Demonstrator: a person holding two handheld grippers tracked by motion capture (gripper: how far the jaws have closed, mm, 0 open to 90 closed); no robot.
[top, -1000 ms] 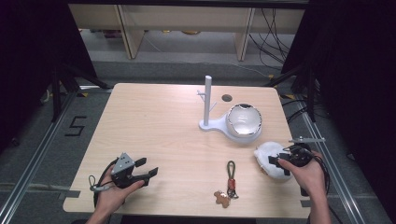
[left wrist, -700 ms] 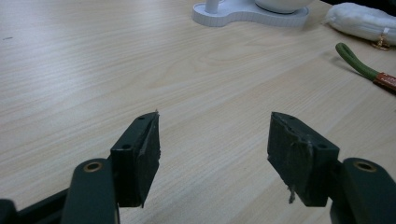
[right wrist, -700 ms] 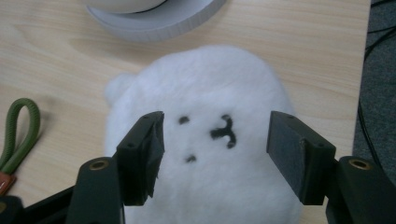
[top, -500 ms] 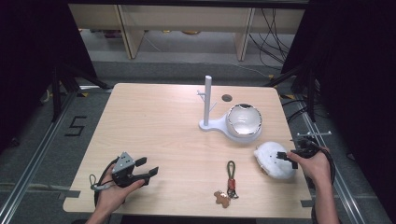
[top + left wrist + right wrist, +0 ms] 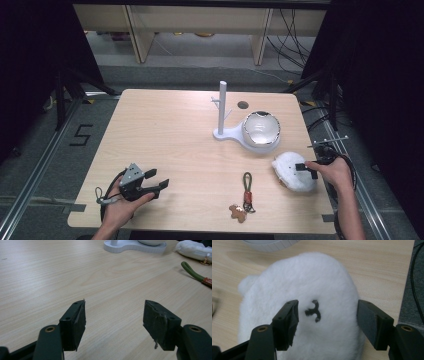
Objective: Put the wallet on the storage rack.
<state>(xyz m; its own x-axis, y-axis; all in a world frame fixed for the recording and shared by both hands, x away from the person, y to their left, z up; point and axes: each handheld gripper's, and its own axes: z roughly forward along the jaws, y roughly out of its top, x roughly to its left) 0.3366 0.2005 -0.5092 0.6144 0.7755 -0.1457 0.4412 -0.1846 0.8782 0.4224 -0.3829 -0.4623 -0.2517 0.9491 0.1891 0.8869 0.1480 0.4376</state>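
Right gripper (image 5: 327,315) spread wide over white plush toy (image 5: 302,322), lower right of high view, near table (image 5: 165,135) edge; nothing pinched yet; best lowered and closed gently round fluff, centred on embroidered mark (image 5: 313,311); left gripper (image 5: 113,321) idle, likewise spread.

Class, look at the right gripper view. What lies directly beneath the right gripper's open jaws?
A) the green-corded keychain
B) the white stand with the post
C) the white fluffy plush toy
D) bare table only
C: in the right gripper view the right gripper has its jaws spread apart over the white fluffy plush toy, whose small black stitched mark sits between them; the jaws have not closed on it.
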